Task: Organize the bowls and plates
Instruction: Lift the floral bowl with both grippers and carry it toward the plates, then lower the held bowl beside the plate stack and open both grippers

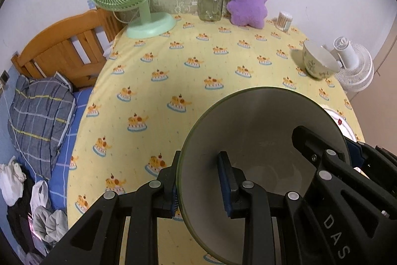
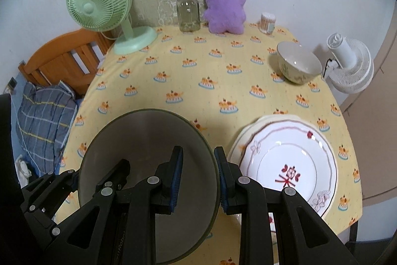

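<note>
— Two grippers share one grey bowl point(image 2: 148, 165): left gripper point(image 1: 198, 190) and right gripper point(image 2: 198, 180) jaws each pinching opposite rim walls, above the tabletop point(image 2: 198, 81).
— Looks stiff, glazed, slippery, breakable; grip the rim squarely.

On the black arm of my right gripper point(image 1: 320, 140), seen from my left wrist, I read the pale letters "DAS", and on my left gripper point(image 2: 99, 175), seen from the right wrist, only a partial "Robo".

Two close downward wrist views, shared table point(image 1: 198, 71)
</note>
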